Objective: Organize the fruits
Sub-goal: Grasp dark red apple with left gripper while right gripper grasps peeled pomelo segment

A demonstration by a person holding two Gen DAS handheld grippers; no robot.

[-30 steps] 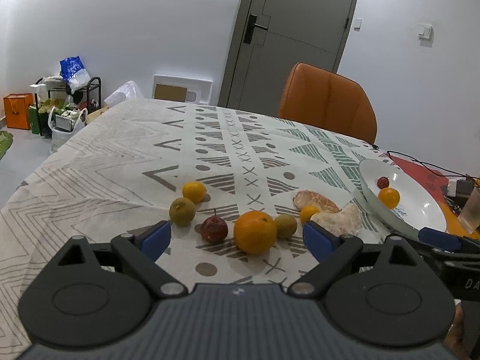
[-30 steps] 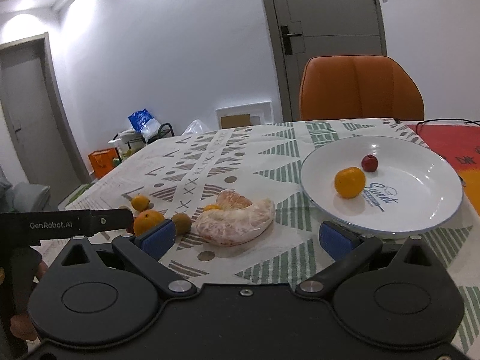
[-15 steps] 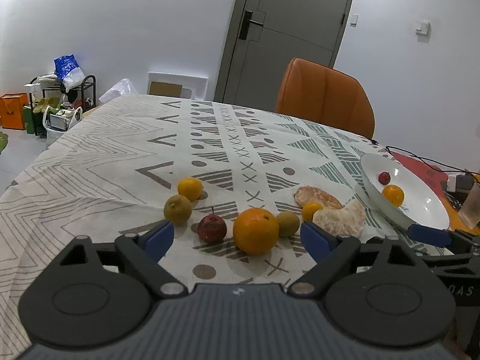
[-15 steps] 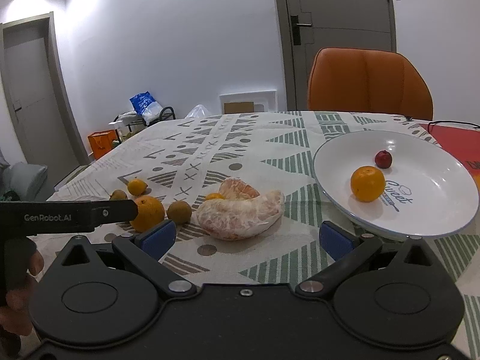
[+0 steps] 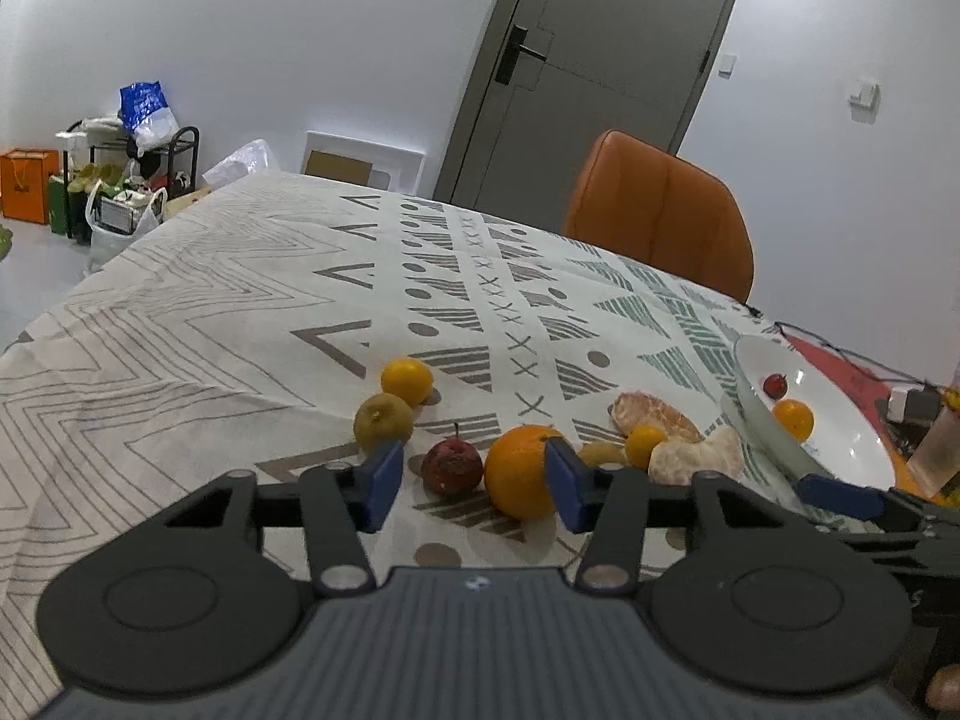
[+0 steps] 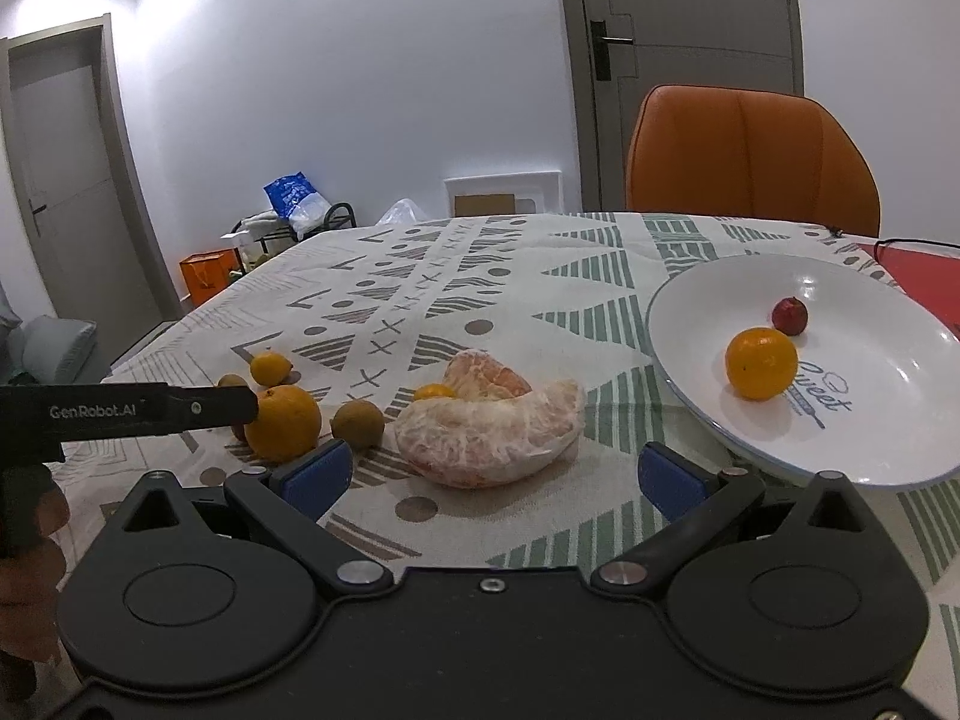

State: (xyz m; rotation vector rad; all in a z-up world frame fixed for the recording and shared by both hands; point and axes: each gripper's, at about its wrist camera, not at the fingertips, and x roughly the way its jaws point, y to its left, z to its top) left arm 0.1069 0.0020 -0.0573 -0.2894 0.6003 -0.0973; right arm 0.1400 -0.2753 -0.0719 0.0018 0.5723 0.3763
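My left gripper (image 5: 471, 483) jaws are closing from wide open around the apple (image 5: 451, 466) and orange (image 5: 521, 471) near the table's (image 5: 180, 324) front edge, nothing pinched yet; right gripper (image 6: 489, 474) open, empty.

A matt woven cloth (image 6: 516, 276) printed with grey and green shapes covers the bench. The white plate (image 6: 888, 420) is glazed and glossy, catching the light. Each claw is matt black plastic; the left claw (image 5: 471, 483) has a ribbed grey body and dull blue pads (image 5: 564, 483), with small metal rivets. The big orange (image 5: 519, 471) has dimpled, faintly shiny peel. The peeled pomelo segment (image 6: 492, 435) looks pithy and rough. The chair (image 6: 750, 156) is smooth orange leather-like upholstery.
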